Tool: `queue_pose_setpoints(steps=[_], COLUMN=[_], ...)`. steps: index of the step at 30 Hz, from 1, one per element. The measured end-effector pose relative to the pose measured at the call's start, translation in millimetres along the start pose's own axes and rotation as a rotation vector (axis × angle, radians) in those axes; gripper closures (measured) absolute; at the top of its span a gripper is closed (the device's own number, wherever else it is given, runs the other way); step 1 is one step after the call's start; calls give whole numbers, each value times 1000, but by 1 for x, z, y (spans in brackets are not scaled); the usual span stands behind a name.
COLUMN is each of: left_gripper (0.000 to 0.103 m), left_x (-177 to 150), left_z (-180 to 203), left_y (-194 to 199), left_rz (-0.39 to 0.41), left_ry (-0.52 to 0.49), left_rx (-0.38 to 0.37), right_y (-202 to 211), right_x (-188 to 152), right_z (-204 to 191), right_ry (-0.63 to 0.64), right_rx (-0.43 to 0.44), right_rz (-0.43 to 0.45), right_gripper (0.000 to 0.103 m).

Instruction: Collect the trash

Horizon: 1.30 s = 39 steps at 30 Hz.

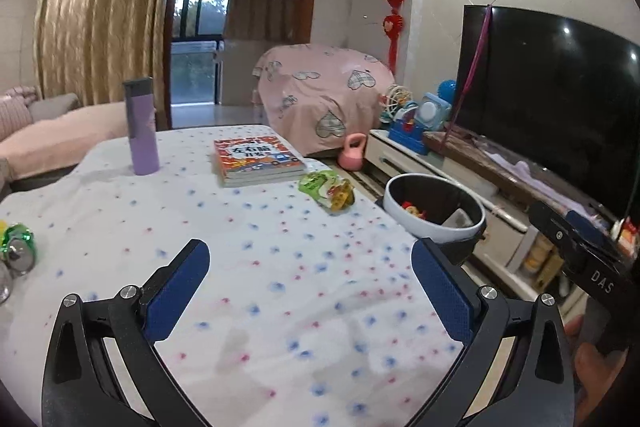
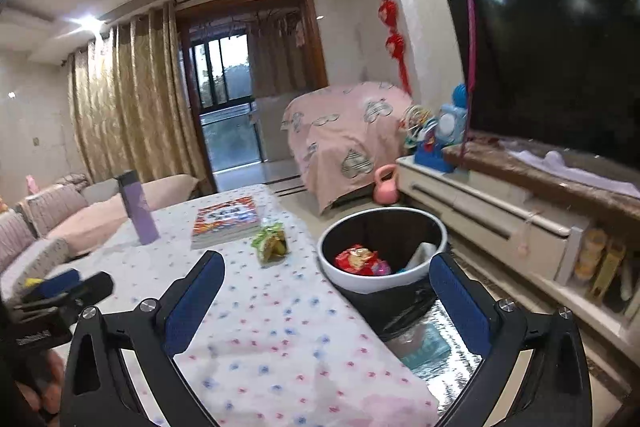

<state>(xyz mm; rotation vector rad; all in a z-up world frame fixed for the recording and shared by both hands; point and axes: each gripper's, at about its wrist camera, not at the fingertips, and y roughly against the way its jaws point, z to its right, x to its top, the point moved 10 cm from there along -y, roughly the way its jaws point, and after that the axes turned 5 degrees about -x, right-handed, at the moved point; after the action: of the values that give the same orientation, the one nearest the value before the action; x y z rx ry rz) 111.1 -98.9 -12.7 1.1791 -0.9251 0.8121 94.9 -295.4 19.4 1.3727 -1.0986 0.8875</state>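
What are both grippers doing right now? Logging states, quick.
Left gripper: open, holding nothing, above the tablecloth.
Right gripper: open, holding nothing.

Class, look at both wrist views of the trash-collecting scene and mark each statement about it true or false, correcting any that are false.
1. The green snack wrapper lies on the table near the books. True.
2. The trash bin is empty. False: it already holds a red wrapper.
3. The purple bottle lies on its side. False: it stands upright.
4. The left gripper holds nothing. True.
5. The right gripper grips the wrapper. False: its fingers are open and empty.
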Motion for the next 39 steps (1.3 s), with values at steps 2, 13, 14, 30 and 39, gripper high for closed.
queue_pose_setpoints(steps=[2, 13, 14, 30, 39], left_gripper=[0, 0, 0, 0, 0], left_x=[-6, -15, -15, -14, -13], left_z=[0, -6, -7, -7, -4], left_y=[1, 4, 3, 5, 9], left_rz=[6, 8, 3, 16, 26], left_ry=[-22, -49, -51, -52, -62], left_rx=[26, 86, 89, 96, 98], right_y=[-1, 0, 0, -2, 0], right_x=[-5, -19, -19, -26, -26], right_z=[2, 7, 6, -1, -1], right_ry=[1, -15, -14, 14, 12], right_rx=[-22, -33, -31, -26, -26], right_rz=[-2, -16, -15, -18, -9], right_gripper=[0, 0, 0, 0, 0])
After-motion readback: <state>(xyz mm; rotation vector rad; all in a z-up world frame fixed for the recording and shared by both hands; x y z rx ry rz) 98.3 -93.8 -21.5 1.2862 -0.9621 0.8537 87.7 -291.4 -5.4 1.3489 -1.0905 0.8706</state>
